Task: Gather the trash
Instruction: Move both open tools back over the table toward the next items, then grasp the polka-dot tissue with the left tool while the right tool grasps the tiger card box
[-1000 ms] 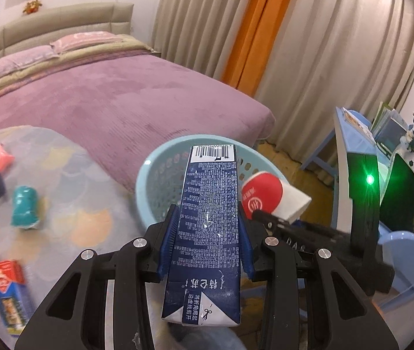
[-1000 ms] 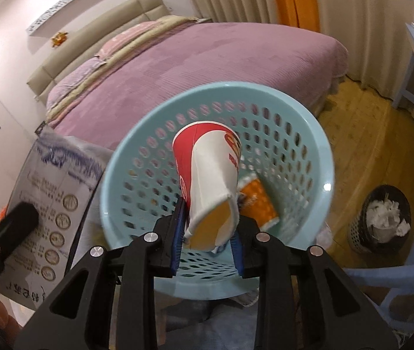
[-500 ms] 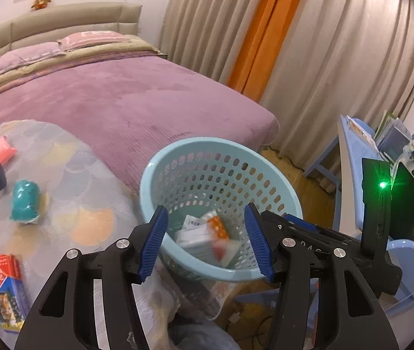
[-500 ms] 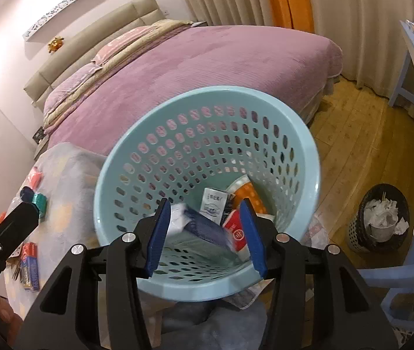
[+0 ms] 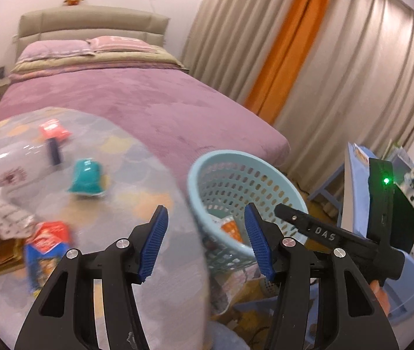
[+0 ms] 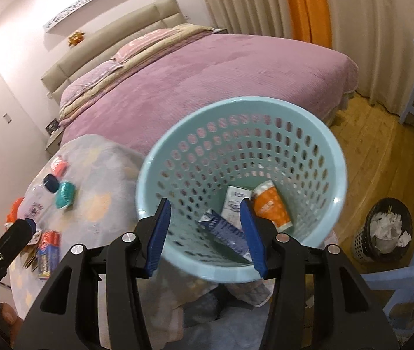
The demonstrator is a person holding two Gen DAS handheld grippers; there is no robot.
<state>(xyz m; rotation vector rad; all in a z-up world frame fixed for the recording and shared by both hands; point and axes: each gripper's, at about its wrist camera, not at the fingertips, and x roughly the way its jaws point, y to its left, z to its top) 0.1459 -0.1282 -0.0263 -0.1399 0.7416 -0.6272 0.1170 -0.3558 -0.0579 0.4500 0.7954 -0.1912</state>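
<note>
A light blue perforated basket (image 6: 335,157) stands at the table's edge; it also shows in the left wrist view (image 5: 204,169). Inside lie a dark blue carton (image 6: 224,230), an orange cup (image 6: 271,204) and a white packet (image 6: 233,201). My right gripper (image 6: 205,233) is open and empty above the basket's near rim. My left gripper (image 5: 205,237) is open and empty over the table edge, left of the basket. On the table lie a teal wrapper (image 5: 85,176), a red-and-blue snack bag (image 5: 46,248), a red packet (image 5: 53,129) and a dark cap (image 5: 52,151).
The table has a pastel patterned cloth (image 5: 136,180). A purple bed (image 5: 136,93) lies behind. A black bin with paper (image 6: 387,230) stands on the wooden floor at the right, next to blue chairs (image 6: 411,268). A clear plastic bag (image 5: 8,169) lies at the table's left.
Both grippers opened and dropped the blue carton and the red-and-white cup into the basket. The left gripper has since swung left toward the table.
</note>
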